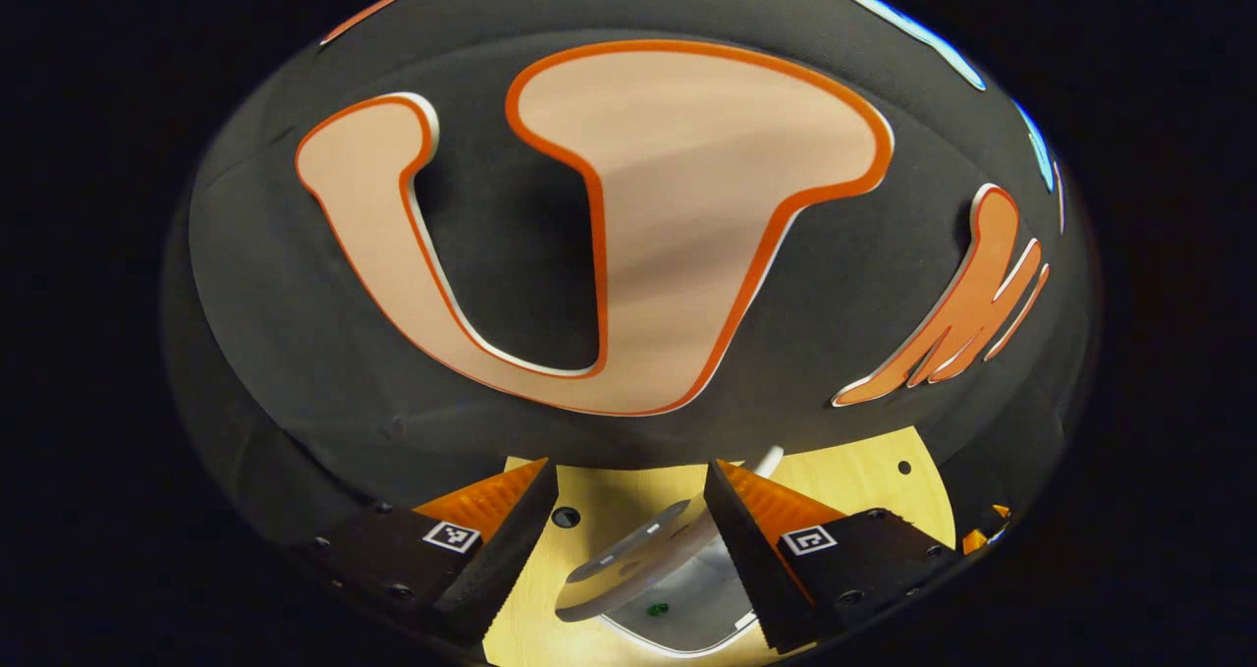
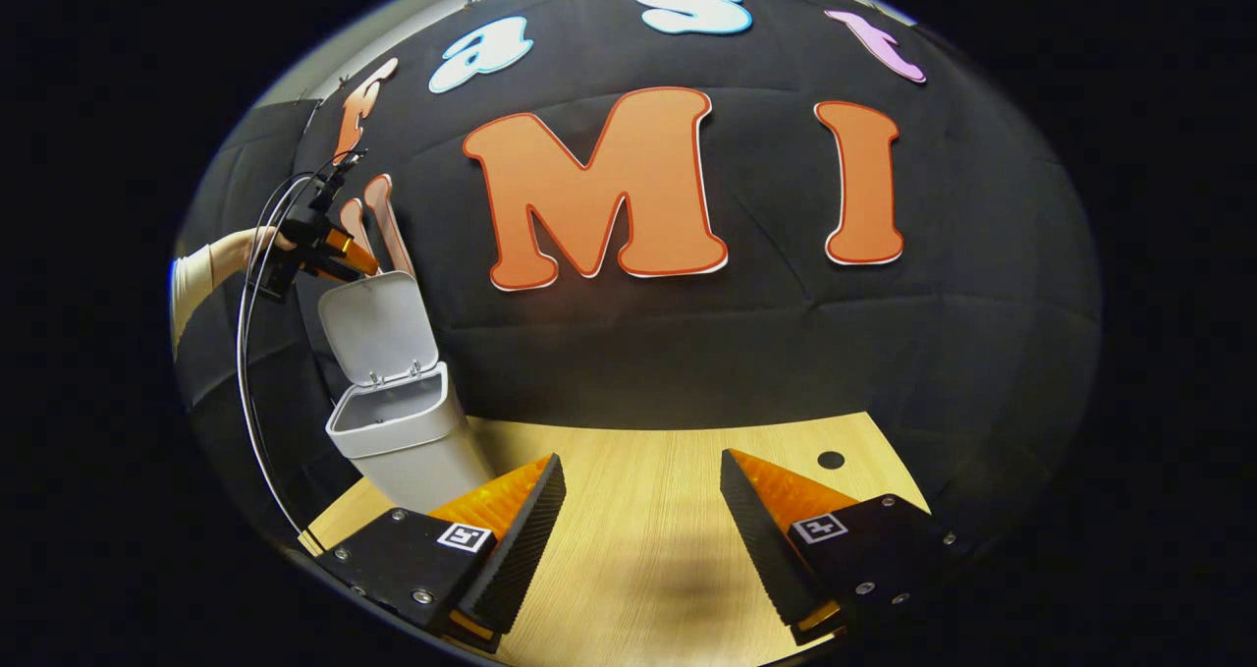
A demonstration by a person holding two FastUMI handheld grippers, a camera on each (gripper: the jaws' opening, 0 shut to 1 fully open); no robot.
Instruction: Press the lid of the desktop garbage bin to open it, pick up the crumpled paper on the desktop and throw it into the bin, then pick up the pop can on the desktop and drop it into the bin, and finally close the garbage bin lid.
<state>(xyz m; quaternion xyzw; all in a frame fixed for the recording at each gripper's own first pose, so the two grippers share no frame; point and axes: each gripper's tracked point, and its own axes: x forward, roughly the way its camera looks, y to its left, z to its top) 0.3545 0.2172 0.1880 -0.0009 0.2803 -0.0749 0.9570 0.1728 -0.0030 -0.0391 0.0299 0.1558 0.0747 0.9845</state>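
Left gripper [image 1: 630, 529], jaws wide, hovers above the white plastic bin's raised lid [image 2: 378, 325]; a hard push could topple the bin. Right gripper [image 2: 640, 520] wide, empty.

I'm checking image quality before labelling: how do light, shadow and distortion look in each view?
Left gripper view: fisheye bends the wall; the raised lid looks soft up close between the open left gripper. Right gripper view: warm light on the table, a dim shadow patch between the open right gripper, and the bin leaning near the curved edge.
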